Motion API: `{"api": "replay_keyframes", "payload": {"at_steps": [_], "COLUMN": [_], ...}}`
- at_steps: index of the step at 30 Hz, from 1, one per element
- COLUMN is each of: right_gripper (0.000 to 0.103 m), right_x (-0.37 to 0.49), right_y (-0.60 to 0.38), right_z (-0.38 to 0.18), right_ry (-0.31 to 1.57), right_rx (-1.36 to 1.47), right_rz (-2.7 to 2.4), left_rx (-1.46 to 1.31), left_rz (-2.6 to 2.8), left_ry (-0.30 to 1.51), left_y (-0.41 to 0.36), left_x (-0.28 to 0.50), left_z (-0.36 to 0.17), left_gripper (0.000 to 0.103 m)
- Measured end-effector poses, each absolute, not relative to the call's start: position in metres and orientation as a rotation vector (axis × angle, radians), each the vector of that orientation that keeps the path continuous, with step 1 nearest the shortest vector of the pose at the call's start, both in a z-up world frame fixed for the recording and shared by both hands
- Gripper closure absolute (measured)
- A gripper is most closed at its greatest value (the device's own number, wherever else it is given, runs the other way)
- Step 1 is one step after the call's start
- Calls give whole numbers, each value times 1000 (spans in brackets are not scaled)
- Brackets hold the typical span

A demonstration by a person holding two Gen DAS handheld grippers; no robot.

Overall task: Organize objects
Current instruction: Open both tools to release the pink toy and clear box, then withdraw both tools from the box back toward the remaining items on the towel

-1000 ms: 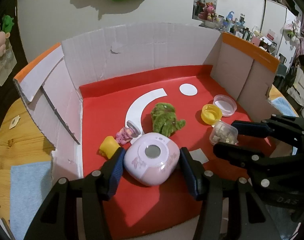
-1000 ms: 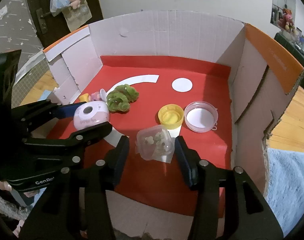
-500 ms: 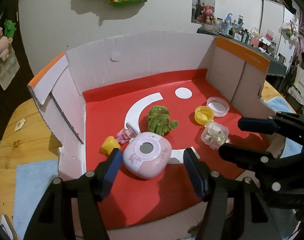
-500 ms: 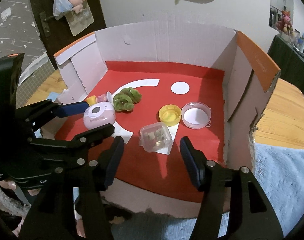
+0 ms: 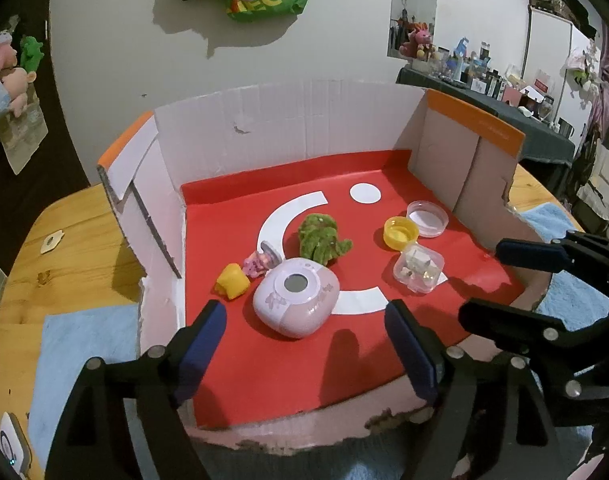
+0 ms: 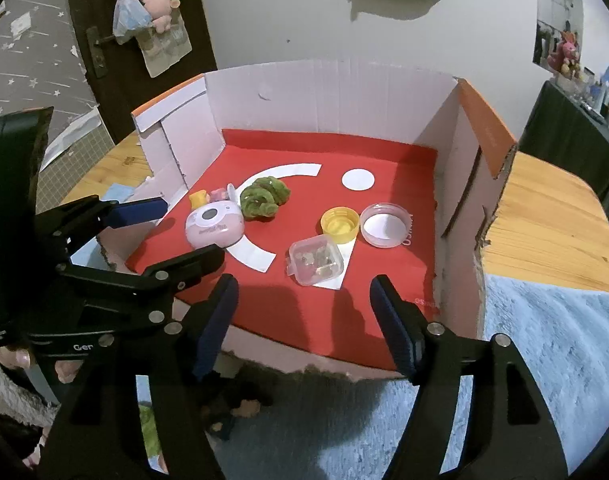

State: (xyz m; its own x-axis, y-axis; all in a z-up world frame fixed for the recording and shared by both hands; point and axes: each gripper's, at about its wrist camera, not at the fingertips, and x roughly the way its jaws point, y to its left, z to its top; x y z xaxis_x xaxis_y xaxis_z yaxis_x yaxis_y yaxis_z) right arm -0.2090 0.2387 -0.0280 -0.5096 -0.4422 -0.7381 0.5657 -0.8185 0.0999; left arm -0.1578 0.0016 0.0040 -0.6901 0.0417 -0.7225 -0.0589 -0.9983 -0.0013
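Wooden table (image 5: 84, 248) underneath, with blue towels at either side. Carried a cardboard box (image 5: 304, 120), its front wall cut low and its floor lined in red with white paper shapes.

Hovered at the near rim, left gripper (image 5: 304, 316): jaws opening, nothing between the pads. Hung beside it the same way, right gripper (image 6: 303, 286): jaws opening, likewise empty.

Lay just ahead of the left jaws, pink round device (image 5: 295, 298), free on the red floor, one edge over the white arc. Behind it, green plush (image 5: 322, 236). Ahead of the right jaws, clear lidded box (image 5: 418, 272), set down on a white patch. Further back sat clear lid (image 5: 427, 218) and yellow cap (image 5: 400, 233), touching. Left of the device, yellow toy (image 5: 232, 281) and pink figurine (image 5: 258, 262), close together.

Looked like a release and pull-back. Best done by opening fully before retreating, lifting clear of the low front wall, and keeping both pairs of fingers apart so as not to nudge either placed item.
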Motion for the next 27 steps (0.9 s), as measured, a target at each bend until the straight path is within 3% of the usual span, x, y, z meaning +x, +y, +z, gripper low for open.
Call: {"api": "replay_keyframes", "payload": {"at_steps": [27], "right_gripper": [22], "right_x": [-172], "right_y": [254], "right_z": [-13], "right_ry": [147], "right_rx": [1013], "right_rz": [-2316], "left_rx": [-1180], "left_rz": [2881], "left_ry": [-2], "left_y": [0], "left_x": [-123], "left_z": [13], "left_gripper": [0]}}
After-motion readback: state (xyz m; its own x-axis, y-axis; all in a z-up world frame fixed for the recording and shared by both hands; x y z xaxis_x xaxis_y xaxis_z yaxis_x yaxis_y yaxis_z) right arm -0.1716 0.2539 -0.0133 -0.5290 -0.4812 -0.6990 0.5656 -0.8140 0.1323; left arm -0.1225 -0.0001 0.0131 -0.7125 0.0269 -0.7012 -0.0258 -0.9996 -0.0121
